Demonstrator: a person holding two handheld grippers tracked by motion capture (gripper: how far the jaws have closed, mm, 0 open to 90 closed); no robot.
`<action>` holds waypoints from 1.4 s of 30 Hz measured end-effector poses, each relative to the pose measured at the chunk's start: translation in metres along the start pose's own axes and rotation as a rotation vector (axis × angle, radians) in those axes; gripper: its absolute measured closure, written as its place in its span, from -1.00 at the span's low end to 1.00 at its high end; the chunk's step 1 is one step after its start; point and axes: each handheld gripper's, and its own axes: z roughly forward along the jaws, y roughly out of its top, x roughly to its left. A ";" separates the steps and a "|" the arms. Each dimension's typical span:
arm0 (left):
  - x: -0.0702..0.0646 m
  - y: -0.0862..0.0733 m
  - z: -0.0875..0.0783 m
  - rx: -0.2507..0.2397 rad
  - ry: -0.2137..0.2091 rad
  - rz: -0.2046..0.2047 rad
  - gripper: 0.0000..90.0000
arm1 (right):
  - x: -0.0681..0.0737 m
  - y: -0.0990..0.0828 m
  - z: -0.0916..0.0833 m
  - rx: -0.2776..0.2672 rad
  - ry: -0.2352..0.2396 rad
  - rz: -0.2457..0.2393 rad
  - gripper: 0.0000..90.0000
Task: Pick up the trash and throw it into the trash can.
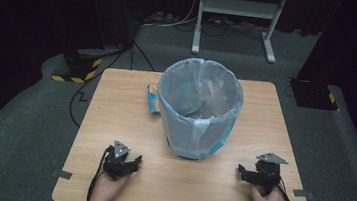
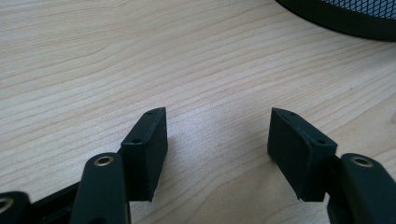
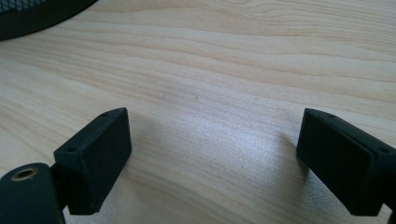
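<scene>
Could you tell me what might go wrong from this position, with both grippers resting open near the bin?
1. The tall black mesh bin lined with a pale blue plastic bag stands between the left gripper and the right gripper; an uneven pull on the loose liner could tip it.
2. The orange and blue snack packet lies partly hidden behind the bin, so reaching for it may knock the bin.
3. The thin liner might tear if pinched hard.
</scene>
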 end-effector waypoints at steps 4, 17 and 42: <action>0.000 0.000 -0.001 0.000 0.002 0.000 -0.15 | 0.002 -0.001 -0.001 -0.002 -0.010 0.005 -0.77; -0.001 -0.001 -0.001 -0.002 0.005 -0.003 -0.15 | 0.006 -0.005 -0.005 -0.004 -0.024 0.016 -0.76; 0.016 0.047 0.010 -0.043 0.022 -0.033 0.00 | 0.006 -0.004 -0.004 -0.004 -0.012 0.015 -0.77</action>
